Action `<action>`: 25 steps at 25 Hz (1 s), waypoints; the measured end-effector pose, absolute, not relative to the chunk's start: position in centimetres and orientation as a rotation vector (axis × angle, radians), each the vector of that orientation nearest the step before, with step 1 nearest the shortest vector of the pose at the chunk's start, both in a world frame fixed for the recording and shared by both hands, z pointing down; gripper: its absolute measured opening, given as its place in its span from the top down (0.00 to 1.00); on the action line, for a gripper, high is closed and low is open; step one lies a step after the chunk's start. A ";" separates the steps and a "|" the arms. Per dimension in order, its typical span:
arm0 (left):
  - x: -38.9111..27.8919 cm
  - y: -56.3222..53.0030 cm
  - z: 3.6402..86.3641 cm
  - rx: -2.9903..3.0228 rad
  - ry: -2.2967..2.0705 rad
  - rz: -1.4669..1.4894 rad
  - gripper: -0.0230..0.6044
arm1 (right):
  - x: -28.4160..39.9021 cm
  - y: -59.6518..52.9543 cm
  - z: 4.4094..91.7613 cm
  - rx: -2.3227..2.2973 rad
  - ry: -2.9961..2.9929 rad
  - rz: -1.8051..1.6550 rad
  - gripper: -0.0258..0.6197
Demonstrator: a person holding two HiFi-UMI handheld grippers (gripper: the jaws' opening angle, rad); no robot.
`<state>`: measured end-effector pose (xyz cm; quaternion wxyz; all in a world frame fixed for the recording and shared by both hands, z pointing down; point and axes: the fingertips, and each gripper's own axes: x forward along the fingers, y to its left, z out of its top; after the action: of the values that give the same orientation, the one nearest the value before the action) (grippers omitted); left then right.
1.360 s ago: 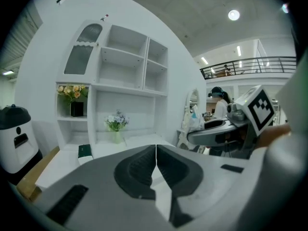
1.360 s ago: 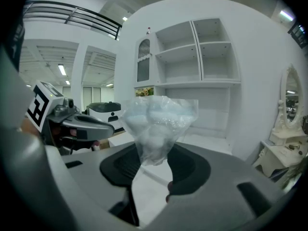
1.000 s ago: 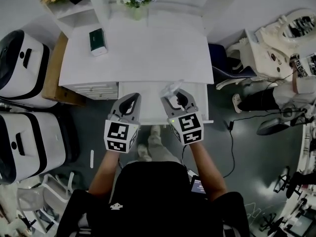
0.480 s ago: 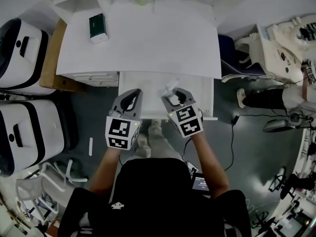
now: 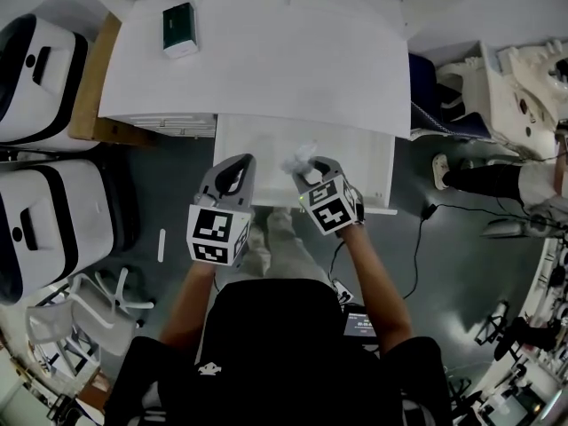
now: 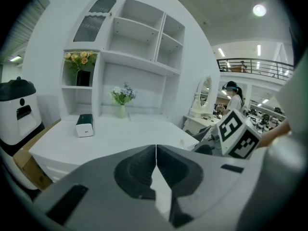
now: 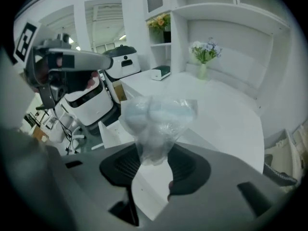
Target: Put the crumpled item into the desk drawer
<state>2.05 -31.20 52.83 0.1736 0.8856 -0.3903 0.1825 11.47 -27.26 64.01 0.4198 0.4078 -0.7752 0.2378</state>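
A crumpled clear plastic bag (image 7: 156, 121) sticks up from between the jaws of my right gripper (image 7: 153, 159), which is shut on its lower end. In the head view the crumpled bag (image 5: 299, 159) hangs over the open white desk drawer (image 5: 364, 162), with the right gripper (image 5: 311, 175) at the drawer's front edge. My left gripper (image 5: 232, 177) hovers beside it, over the drawer's front left corner, jaws closed together and holding nothing. In the left gripper view the left gripper (image 6: 156, 165) points across the white desk (image 6: 120, 131).
A small green and white box (image 5: 178, 28) lies at the desk's far left. A vase of flowers (image 6: 121, 97) and shelves stand at the back. White machines (image 5: 40, 69) sit left of the desk; a chair and cables (image 5: 422, 216) lie to the right.
The view has slid so the desk and drawer sit higher in the frame. The right gripper with the bag has moved slightly farther over the open drawer. The left gripper stays put.
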 end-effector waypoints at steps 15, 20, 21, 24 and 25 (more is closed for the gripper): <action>0.6 -30.2 56.9 2.426 -1.154 0.610 0.95 | 13.2 -26.1 75.1 0.709 -1.672 0.464 0.72; -0.4 -29.9 58.3 2.392 -1.170 0.636 0.95 | 13.3 -25.8 77.9 0.638 -1.621 0.490 0.71; -0.6 -29.9 58.5 2.387 -1.175 0.639 0.95 | 13.4 -25.9 78.2 0.630 -1.615 0.491 0.71; -1.2 -30.0 59.0 2.370 -1.188 0.650 0.95 | 13.4 -25.9 79.3 0.606 -1.600 0.493 0.71; -1.3 -30.0 59.3 2.365 -1.190 0.655 0.95 | 13.4 -25.9 79.7 0.599 -1.597 0.494 0.71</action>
<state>-1.33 -30.02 59.26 0.2057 0.8486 -0.4270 0.2349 13.42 -25.88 79.66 0.6310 0.2618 -0.6976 0.2159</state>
